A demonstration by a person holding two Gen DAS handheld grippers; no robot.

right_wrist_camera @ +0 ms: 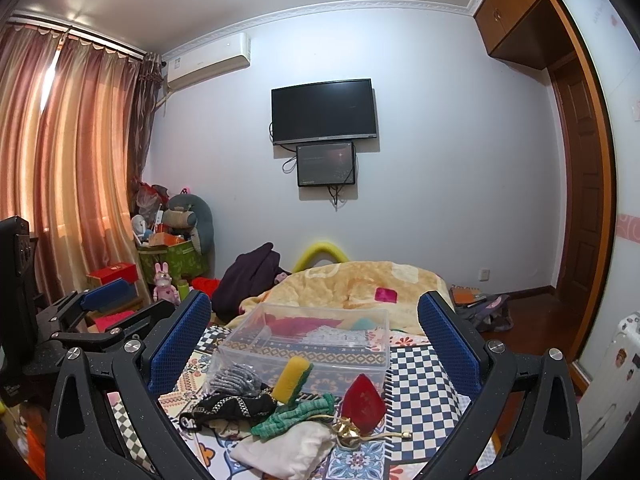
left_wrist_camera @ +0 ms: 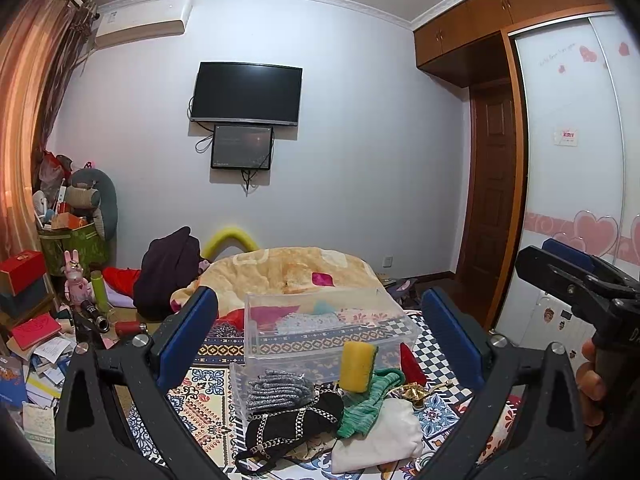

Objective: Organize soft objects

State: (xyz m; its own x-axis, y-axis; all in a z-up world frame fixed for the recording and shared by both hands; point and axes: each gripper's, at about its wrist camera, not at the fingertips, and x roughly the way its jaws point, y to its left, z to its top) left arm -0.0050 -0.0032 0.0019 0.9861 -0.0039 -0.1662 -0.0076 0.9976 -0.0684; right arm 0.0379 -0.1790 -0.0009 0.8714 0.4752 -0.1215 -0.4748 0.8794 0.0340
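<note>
my left gripper (left_wrist_camera: pixel 320 336) level above bed, jaws wide, holding nothing | my right gripper (right_wrist_camera: pixel 314 338) alongside, wide, nothing held | soft pile: sponge (left_wrist_camera: pixel 357 366), green cloth (right_wrist_camera: pixel 294 416) before clear bin (left_wrist_camera: pixel 320 320)

A dark television (right_wrist_camera: pixel 324 111) is mounted on the pale wall (right_wrist_camera: pixel 440 160) above a smaller screen (right_wrist_camera: pixel 326 169). Orange curtains (right_wrist_camera: pixel 68 152) are hung left; a wooden wardrobe (left_wrist_camera: pixel 460 36) is fitted right.

- Even, cool indoor light; focus sharp throughout.
- Warm daylight glows through the curtains (right_wrist_camera: pixel 68 168).
- Heavy fisheye bending and dark vignette at corners.
</note>
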